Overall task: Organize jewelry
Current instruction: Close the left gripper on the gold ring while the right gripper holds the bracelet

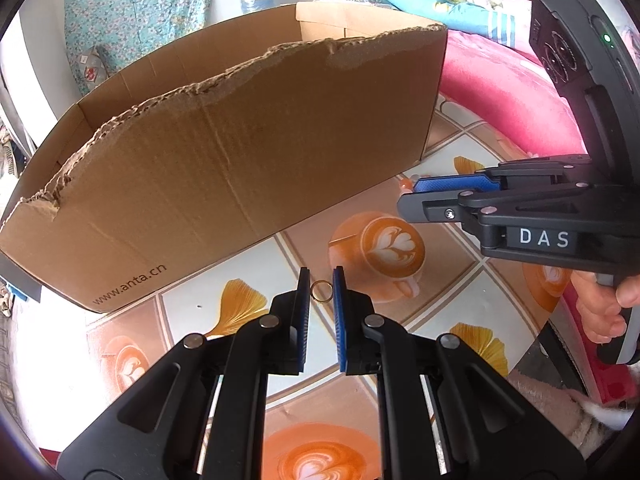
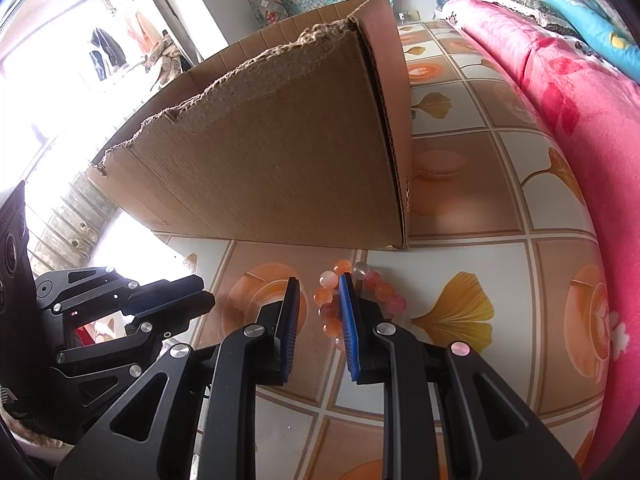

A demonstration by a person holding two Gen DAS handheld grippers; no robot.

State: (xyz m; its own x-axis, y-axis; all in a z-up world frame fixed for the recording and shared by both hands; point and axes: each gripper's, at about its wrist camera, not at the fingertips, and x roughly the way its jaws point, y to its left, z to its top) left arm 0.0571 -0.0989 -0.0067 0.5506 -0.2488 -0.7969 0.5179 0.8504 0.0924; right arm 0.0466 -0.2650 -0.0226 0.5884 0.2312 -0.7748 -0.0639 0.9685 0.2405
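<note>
On the tablecloth (image 1: 452,312) in front of the box (image 1: 224,160): left gripper (image 1: 321,276) has its pads nearly closed on a gold ring (image 1: 321,291), pinched at the tips. Right gripper (image 2: 319,286), off to its right, sits over a bead bracelet (image 2: 332,304), one finger inside the loop, jaws narrow. Can't tell if the beads are clamped.

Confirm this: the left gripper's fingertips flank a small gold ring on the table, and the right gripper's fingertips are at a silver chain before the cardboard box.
Not quite: the right wrist view shows the right gripper at a bead bracelet, orange and pink, not a silver chain. The rest stands.
</note>
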